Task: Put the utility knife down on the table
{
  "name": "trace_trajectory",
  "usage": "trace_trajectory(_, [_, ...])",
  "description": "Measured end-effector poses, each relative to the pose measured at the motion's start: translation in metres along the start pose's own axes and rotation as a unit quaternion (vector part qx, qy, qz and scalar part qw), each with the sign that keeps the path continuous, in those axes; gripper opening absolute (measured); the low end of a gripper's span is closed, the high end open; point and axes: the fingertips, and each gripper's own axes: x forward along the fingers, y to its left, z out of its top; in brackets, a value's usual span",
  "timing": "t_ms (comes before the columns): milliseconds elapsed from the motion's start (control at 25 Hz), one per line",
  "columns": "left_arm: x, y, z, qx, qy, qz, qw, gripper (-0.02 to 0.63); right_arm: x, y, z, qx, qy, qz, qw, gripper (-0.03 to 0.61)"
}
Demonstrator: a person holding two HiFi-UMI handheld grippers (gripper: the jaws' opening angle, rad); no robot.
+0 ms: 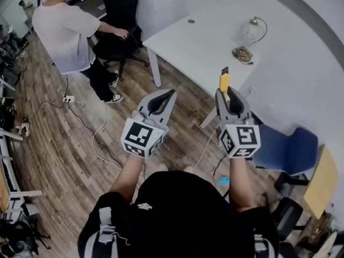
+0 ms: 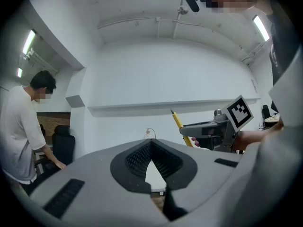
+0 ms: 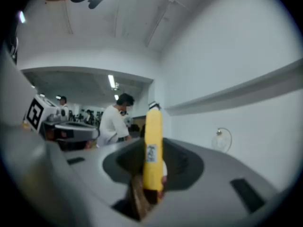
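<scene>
Right tool (image 1: 225, 92) was clamped on the yellow utility knife (image 1: 224, 80); it gripped the knife near its lower end, the rest jutting past the jaw tips; knife held in the air over the wooden floor (image 1: 64, 144), short of the white tabletop (image 1: 193, 50). Left tool (image 1: 167, 94) had its jaws together, nothing between them; it hung beside the right one.

Step judged: carry phase; knife not yet set down. Next move likely calls for bringing the right tool forward over the tabletop, away from the lamp (image 1: 250, 32) at its far corner; lowering until the knife lies supported; only then parting the jaws. Release while aloft would risk a drop.
</scene>
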Motion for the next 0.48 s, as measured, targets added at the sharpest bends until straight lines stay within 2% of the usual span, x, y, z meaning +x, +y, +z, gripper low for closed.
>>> trace_trajectory(480, [0.011, -0.016, -0.005, 0.003, 0.011, 0.009, 0.9999, 0.017, -0.007, -0.009, -0.006, 0.000, 0.006, 0.019, 1.000, 0.133])
